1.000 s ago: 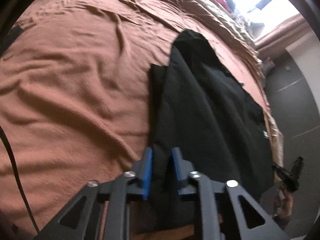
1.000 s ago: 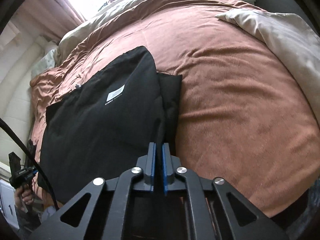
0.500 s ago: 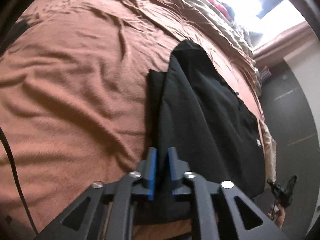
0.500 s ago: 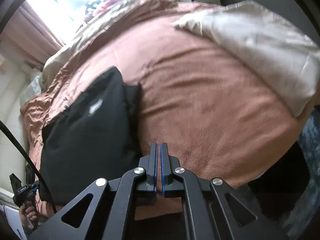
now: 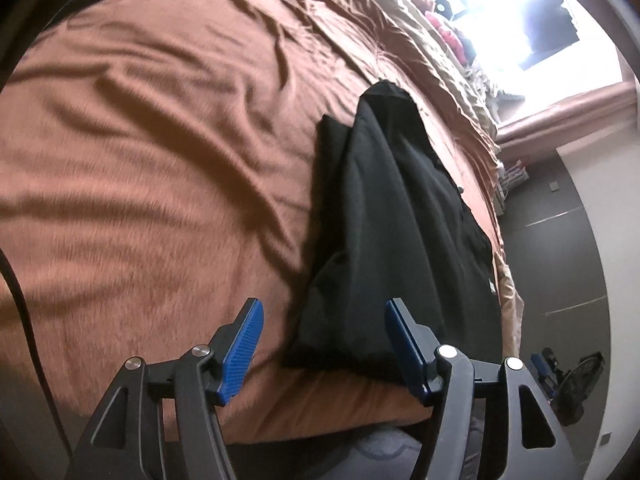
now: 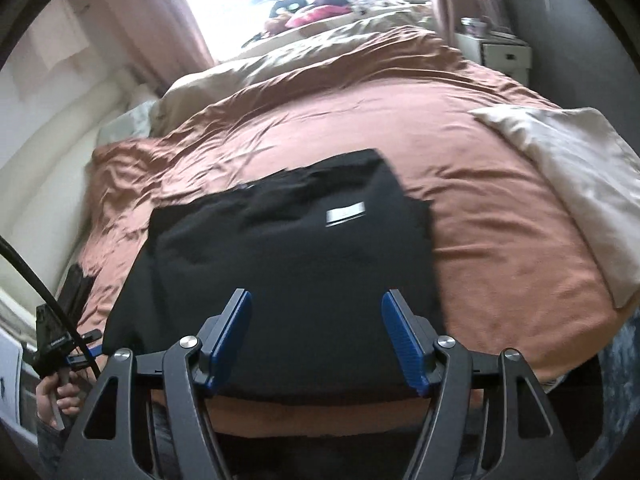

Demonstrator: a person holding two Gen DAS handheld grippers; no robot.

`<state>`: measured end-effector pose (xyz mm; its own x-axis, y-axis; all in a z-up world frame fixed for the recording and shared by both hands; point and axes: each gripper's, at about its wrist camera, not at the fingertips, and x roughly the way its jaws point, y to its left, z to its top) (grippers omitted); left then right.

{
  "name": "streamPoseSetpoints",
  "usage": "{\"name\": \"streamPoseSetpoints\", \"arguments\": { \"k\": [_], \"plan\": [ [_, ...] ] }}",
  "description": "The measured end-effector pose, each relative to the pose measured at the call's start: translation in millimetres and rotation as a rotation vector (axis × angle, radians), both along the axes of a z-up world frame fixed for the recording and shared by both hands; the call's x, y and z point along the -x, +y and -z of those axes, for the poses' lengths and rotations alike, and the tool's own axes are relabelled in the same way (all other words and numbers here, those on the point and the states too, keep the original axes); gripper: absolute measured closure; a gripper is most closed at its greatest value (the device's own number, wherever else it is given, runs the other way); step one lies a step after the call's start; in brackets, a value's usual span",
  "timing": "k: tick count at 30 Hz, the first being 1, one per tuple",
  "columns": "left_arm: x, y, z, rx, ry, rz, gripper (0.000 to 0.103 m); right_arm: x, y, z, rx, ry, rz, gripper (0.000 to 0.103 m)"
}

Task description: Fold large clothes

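A black garment [image 6: 288, 256] lies folded flat on the brown blanket [image 6: 500, 248] of a bed, near its close edge, a small white label [image 6: 346, 213] facing up toward its far right corner. The left gripper [image 5: 324, 324] and the right gripper [image 6: 316, 316] have both just been opening; their blue-padded jaws now stand wide apart above the garment's near edge, nothing pinched between them. A pale pillow [image 6: 572, 184] rests at the right edge of the bed, well apart from the garment.
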<state>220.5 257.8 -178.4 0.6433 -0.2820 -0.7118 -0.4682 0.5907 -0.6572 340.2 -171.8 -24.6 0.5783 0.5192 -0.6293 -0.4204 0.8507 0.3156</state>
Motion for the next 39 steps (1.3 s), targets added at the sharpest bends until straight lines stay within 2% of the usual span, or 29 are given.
{"name": "streamPoseSetpoints", "arguments": {
  "k": [1,3,8,10,12,16,20,23,26,31,39],
  "plan": [
    [3,0,2,0.014,-0.004,-0.004,0.038,-1,5,2,0.003,0.002,-0.010,0.043],
    [5,0,7,0.049,-0.014,-0.005,0.038,-1,19,8,0.006,0.016,-0.046,0.056],
    [-5,-8,14,0.096,-0.031,0.012,0.038,-2,51,21,0.021,0.065,-0.115,0.062],
    [-13,-11,19,0.110,-0.032,0.013,0.038,-1,66,25,0.035,0.077,-0.138,0.071],
    [-19,-13,23,0.116,-0.030,0.003,0.039,0,79,29,0.056,0.079,-0.170,0.073],
    [-25,-20,26,0.089,-0.019,-0.014,0.049,-5,110,37,0.117,0.092,-0.233,0.078],
    [-23,-21,28,0.076,-0.020,-0.034,0.059,-18,140,56,0.206,0.116,-0.253,0.079],
    [-20,-21,27,0.068,-0.019,-0.052,0.064,-34,156,71,0.232,0.151,-0.248,0.079],
    [-19,-24,25,0.054,-0.012,-0.067,0.064,-53,170,77,0.262,0.152,-0.241,0.079],
    [-16,-23,26,0.080,-0.013,-0.108,0.065,-83,195,80,0.303,0.139,-0.202,0.079],
    [-7,-20,29,0.122,-0.013,-0.141,0.065,-142,229,91,0.290,0.165,-0.128,0.079]
  ]
}}
